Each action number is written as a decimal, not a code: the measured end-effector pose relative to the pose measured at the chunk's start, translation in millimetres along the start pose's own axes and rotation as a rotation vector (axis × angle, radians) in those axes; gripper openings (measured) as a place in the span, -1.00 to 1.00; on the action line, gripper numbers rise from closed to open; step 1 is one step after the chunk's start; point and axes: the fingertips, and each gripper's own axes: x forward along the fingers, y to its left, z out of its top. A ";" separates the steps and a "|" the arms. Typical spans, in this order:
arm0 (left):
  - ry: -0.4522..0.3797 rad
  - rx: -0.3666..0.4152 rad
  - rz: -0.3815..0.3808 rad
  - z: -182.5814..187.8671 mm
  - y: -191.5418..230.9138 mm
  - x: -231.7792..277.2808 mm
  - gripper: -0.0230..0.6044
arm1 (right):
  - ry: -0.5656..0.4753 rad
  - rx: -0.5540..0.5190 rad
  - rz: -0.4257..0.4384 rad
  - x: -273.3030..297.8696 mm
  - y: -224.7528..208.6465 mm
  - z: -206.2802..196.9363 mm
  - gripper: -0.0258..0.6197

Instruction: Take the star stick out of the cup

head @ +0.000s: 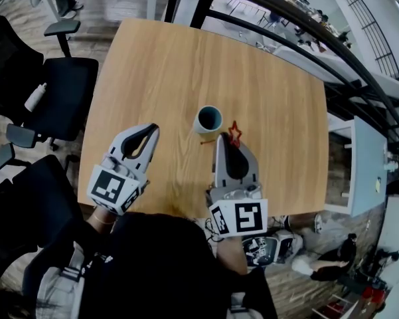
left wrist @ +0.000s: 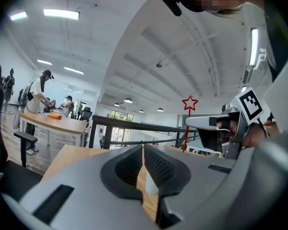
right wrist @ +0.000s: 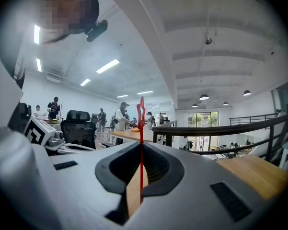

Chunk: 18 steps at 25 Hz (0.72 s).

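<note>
Table [head: 166,78] matt light wood; cup [head: 199,124] smooth; right tongs [head: 221,138] matt grey plastic.

1. Pretty clearly an open-plan office: big wooden table [head: 186,78] with black swivel chairs [head: 70,92] at its 9 o'clock.
2. Dark railing [head: 299,28] runs past at 1 o'clock.
3. Strip lights [left wrist: 61,14] overhead, and people [left wrist: 38,95] standing round another desk [left wrist: 52,121].
</note>
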 end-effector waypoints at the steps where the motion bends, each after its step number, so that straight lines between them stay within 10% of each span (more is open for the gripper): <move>1: 0.004 -0.002 0.001 -0.7 0.9 -1.2 -0.85 | 0.000 0.001 0.002 1.3 1.0 -0.6 -0.84; 18: 0.014 -0.022 0.020 -2.0 16.7 1.8 -0.85 | 0.009 0.014 0.021 18.7 2.4 -3.0 -0.84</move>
